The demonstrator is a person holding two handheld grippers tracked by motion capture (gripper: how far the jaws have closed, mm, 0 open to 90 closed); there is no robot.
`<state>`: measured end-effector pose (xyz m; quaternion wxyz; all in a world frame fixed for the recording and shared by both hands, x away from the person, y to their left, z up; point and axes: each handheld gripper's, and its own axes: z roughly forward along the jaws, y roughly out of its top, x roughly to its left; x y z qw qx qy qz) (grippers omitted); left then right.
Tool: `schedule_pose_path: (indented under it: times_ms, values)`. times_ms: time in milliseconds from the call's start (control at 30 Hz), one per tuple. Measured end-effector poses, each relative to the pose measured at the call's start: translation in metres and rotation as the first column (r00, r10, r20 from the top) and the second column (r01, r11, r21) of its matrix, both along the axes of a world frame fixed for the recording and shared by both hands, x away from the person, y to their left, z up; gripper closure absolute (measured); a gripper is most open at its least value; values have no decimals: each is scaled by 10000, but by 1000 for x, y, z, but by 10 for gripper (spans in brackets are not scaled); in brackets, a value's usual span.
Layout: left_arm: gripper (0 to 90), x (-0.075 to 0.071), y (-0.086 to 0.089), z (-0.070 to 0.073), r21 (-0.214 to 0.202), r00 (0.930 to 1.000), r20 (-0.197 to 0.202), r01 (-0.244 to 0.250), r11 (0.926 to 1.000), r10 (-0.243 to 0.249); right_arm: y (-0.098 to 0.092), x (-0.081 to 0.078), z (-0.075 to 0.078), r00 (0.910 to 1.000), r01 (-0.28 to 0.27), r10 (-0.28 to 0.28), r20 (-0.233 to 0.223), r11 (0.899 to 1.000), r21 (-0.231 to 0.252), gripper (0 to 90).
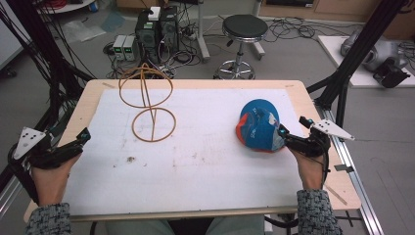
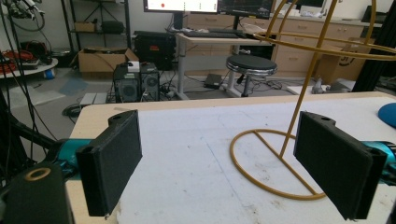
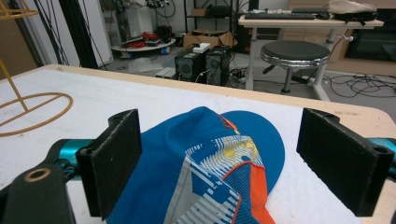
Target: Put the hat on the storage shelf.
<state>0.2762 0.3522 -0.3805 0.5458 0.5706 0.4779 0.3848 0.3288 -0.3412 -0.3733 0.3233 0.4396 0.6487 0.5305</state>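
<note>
The right gripper (image 1: 293, 131) is sitting at the right side of the table (image 1: 195, 84), and its jaws are standing wide apart. In the right gripper view the two black pads (image 3: 116, 161) are reaching on both sides of a blue cap (image 3: 210, 163), but they are not pressing it; the cap is lying between them and a little ahead. The cap is blue with orange mesh parts and a white striped pattern, and its brim is pointing away from the person, toward the far edge of the table. It is resting on the white sheet (image 1: 195, 161) that is covering most of the wooden table top. The left gripper (image 1: 80, 139) is staying at the left edge of the table, well apart from the cap, and its jaws are also wide open and are holding nothing. In the left gripper view a yellow wire stand (image 2: 280, 163) is standing ahead of these jaws, with a round base flat on the sheet and a thin rod going up to a larger ring. In the high view this stand is in the far left part of the sheet. Behind the table a black round stool (image 1: 243, 27) is standing on the floor, near some computer boxes (image 1: 156, 29) and cables.
</note>
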Motion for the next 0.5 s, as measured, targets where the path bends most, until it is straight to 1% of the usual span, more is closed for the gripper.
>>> schedule_pose_path:
  times_ms: [100,133,267,500]
  values:
    - [154,0,1,-1,-33,10000,-55,-8,10000,8,1,0,0,10000,-37,37,-18,10000,-61,131]
    - [154,0,1,-1,-56,10000,-79,-3,10000,2,1,0,-1,10000,-32,31,-87,10000,-57,131]
    - [154,0,0,0,-87,10000,-37,76,9999,-77,1,0,0,10000,-52,52,-16,10000,-59,132]
    - [154,0,0,-1,-60,9999,-103,105,9999,-106,3,1,0,10000,-39,39,-7,10000,-81,134]
